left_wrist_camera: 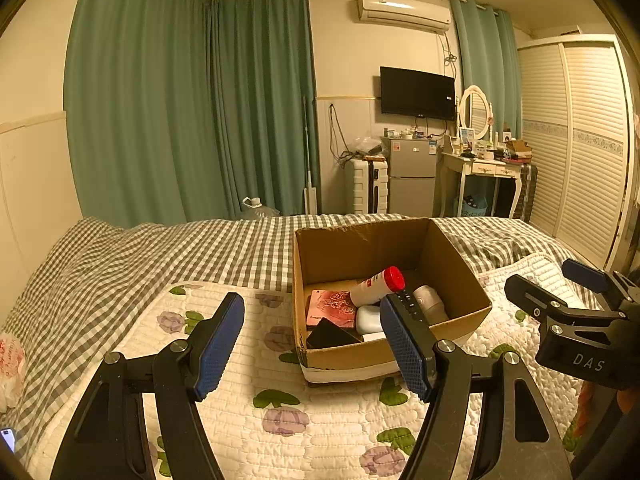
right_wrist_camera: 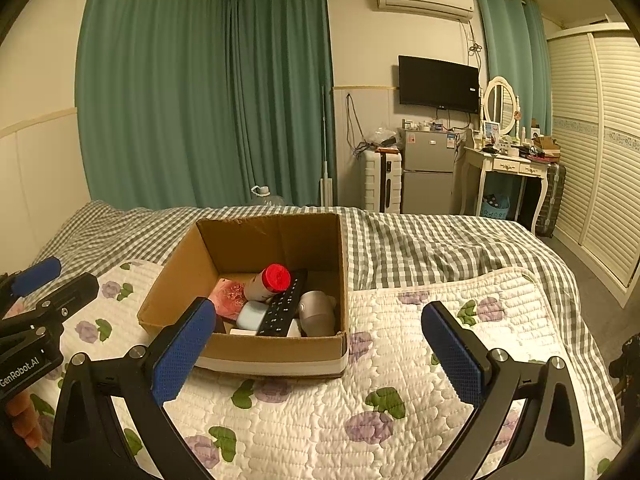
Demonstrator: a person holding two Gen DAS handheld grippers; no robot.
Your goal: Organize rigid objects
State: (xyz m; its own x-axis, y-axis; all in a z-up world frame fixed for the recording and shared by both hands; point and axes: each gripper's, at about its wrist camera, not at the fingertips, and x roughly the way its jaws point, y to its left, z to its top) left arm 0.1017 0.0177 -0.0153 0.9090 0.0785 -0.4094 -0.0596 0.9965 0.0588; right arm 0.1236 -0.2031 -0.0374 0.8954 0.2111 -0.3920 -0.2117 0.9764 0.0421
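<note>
An open cardboard box (left_wrist_camera: 460,280) (right_wrist_camera: 168,292) stands on the floral quilt. Inside lie a white bottle with a red cap (left_wrist_camera: 380,286) (right_wrist_camera: 270,280), a black remote (left_wrist_camera: 410,304) (right_wrist_camera: 282,306), a pink patterned box (left_wrist_camera: 332,308) (right_wrist_camera: 228,294), a grey rounded device (left_wrist_camera: 432,302) (right_wrist_camera: 318,312), a small white case (left_wrist_camera: 370,318) (right_wrist_camera: 250,316) and a black flat item (left_wrist_camera: 330,334). My left gripper (left_wrist_camera: 312,346) is open and empty, just in front of the box. My right gripper (right_wrist_camera: 320,354) is open and empty, near the box's front right corner.
The floral quilt (left_wrist_camera: 280,396) (right_wrist_camera: 400,360) lies over a grey checked sheet (left_wrist_camera: 160,248) (right_wrist_camera: 440,248). A plastic bag (left_wrist_camera: 12,364) lies at the bed's left edge. Fridge, suitcase, dressing table and wardrobe stand beyond the bed.
</note>
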